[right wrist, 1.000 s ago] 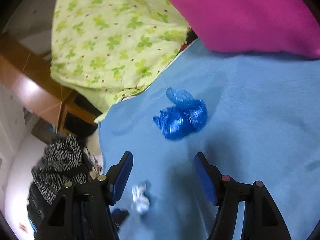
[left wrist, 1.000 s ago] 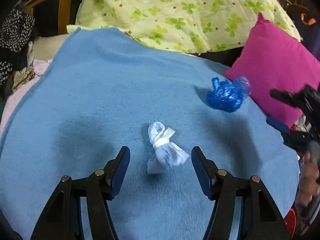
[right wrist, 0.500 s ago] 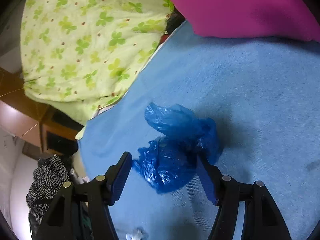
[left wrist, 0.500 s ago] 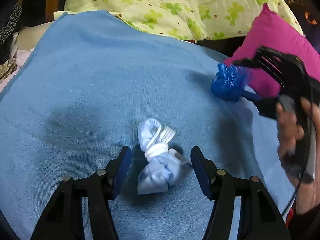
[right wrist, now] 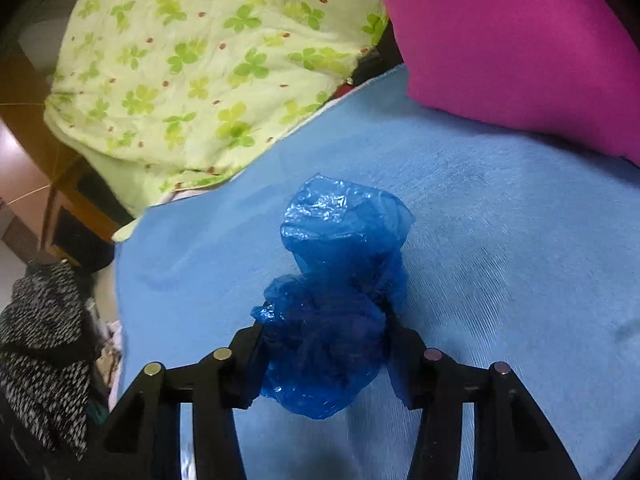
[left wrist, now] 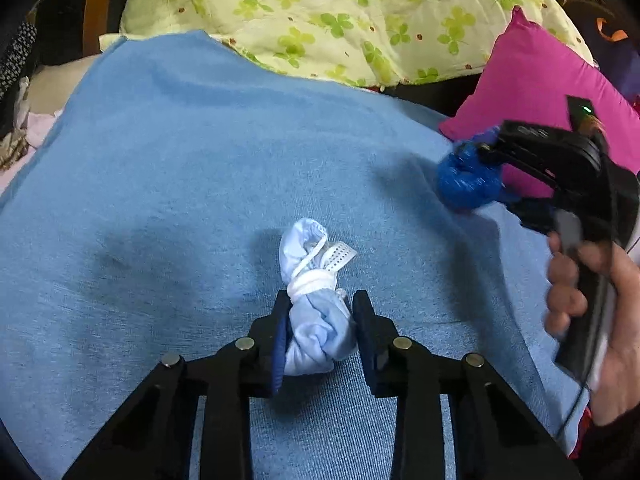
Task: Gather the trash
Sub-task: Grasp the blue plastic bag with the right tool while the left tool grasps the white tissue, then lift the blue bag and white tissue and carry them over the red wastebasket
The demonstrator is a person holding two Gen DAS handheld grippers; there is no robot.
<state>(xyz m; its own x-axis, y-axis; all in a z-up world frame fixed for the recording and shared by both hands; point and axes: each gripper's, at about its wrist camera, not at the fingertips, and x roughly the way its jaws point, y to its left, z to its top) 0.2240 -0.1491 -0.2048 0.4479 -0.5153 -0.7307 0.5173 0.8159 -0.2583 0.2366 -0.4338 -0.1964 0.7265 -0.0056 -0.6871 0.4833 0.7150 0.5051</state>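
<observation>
Crumpled pale-blue face mask bound with its white elastic straps, lying low in the centre of the left wrist view on a blue terry blanket. Lower half pinched between the blue pads of the left tool, jaws just closed in and pressing on both sides; upper end with the white perforated strip sticking out ahead of the fingertips.

Crumpled blue plastic bag, centre to lower centre of the right wrist view, on the same blanket. Lower bulk squeezed between the fingers of the right tool, jaws just closing, plastic bulging over and under them; upper lobe standing free above. Same bag at the right edge of the left wrist view as a dark blue wad, caught at the tip of the black right tool, with a hand wrapped round the handle at lower right.

Magenta cushion at upper right, its lower edge resting on the blanket just behind the bag. Light-green quilt with clover print across the top. Black-and-white speckled cloth at lower left, off the blanket.
</observation>
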